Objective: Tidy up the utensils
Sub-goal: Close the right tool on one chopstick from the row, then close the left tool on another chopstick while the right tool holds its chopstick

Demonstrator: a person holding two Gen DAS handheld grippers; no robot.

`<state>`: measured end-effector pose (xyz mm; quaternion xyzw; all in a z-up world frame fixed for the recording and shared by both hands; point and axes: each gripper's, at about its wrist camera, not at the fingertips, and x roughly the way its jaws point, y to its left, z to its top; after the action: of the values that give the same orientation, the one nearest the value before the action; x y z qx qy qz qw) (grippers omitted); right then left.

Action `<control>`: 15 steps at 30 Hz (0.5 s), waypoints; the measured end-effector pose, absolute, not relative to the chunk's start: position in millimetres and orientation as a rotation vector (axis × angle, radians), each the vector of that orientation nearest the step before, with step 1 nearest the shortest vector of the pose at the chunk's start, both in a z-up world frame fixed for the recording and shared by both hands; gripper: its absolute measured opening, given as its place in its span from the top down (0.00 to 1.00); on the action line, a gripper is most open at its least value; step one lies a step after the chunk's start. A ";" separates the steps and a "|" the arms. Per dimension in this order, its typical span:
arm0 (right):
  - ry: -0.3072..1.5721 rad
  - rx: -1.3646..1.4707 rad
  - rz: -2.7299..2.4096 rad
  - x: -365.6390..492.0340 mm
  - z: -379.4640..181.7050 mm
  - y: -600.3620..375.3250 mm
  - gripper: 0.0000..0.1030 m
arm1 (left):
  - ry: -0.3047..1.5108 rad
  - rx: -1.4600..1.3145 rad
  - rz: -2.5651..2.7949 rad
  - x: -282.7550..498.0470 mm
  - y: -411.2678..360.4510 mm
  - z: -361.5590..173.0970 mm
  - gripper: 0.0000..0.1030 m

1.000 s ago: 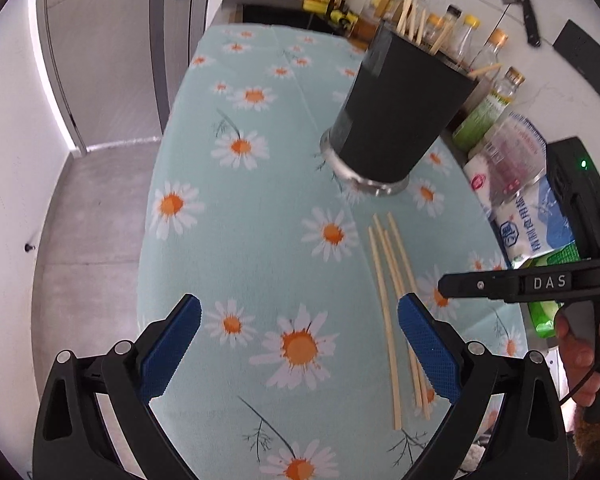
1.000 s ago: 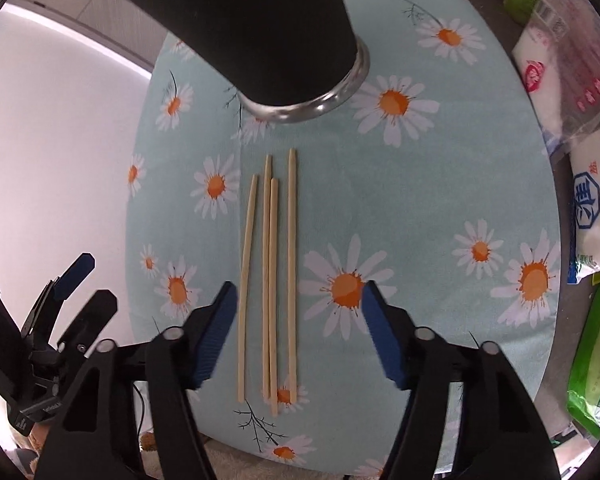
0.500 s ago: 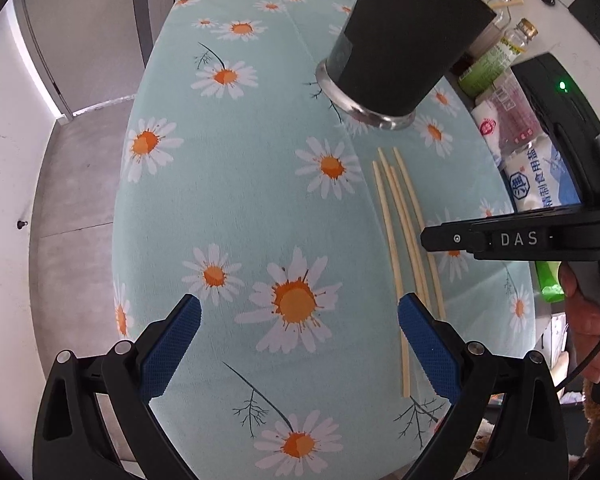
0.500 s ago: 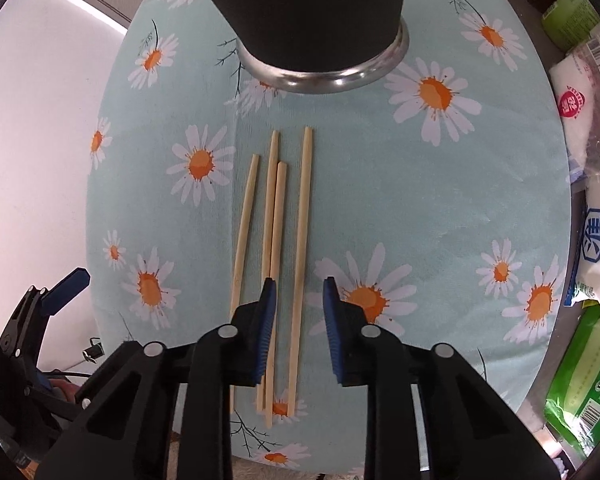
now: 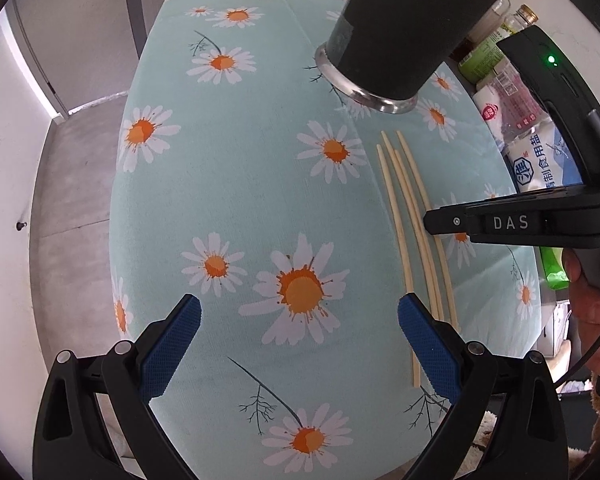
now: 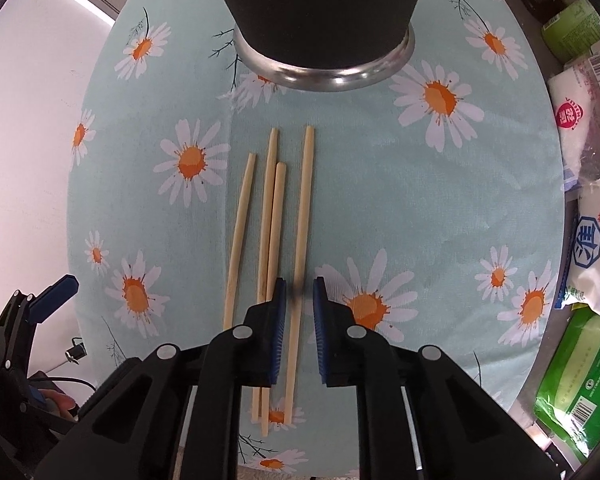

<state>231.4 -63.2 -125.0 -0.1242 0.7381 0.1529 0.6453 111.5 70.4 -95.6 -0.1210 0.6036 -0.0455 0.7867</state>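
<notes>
Several wooden chopsticks [image 6: 274, 216] lie side by side on the daisy-print tablecloth [image 6: 440, 208], in front of a black utensil holder [image 6: 324, 12] with a metal base. My right gripper [image 6: 299, 300] is low over them, its jaws narrowed around the rightmost chopstick [image 6: 303, 216] with small gaps on each side. In the left wrist view the chopsticks [image 5: 416, 224] lie right of my left gripper [image 5: 298, 320], which is wide open and empty above the cloth. The right gripper [image 5: 432, 220] shows there over the chopsticks, below the holder [image 5: 404, 28].
Bags of salt [image 6: 596, 256] and other packets [image 6: 576, 392] crowd the table's right side. Bottles [image 5: 488, 52] stand behind the holder. The table's near edge [image 5: 260, 468] is just below my left gripper, with floor [image 5: 72, 184] to the left.
My right gripper has dropped toward the chopsticks and its jaws have narrowed from wide open to a slim gap around the rightmost one. The left gripper has moved closer over the cloth.
</notes>
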 end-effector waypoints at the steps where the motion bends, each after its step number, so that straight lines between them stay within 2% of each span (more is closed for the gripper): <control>1: 1.676 -0.296 0.335 230.7 -124.9 -60.8 0.87 | 1.304 -0.262 -0.096 111.0 71.0 -96.6 0.07; 2: 1.672 -0.312 0.322 230.7 -124.9 -59.3 0.91 | 1.306 -0.264 -0.098 110.3 71.0 -97.6 0.07; 5: 1.681 -0.323 0.327 232.6 -125.0 -56.6 0.94 | 1.313 -0.267 -0.102 109.8 67.8 -99.5 0.07; 15: 1.682 -0.214 0.342 244.9 -114.3 -90.8 0.94 | 1.349 -0.243 -0.111 124.7 48.0 -100.7 0.07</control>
<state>244.9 -90.8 -114.3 -0.0942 0.7401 0.1504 0.6487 124.7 48.0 -100.7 -0.1123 0.6227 -0.0513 0.7727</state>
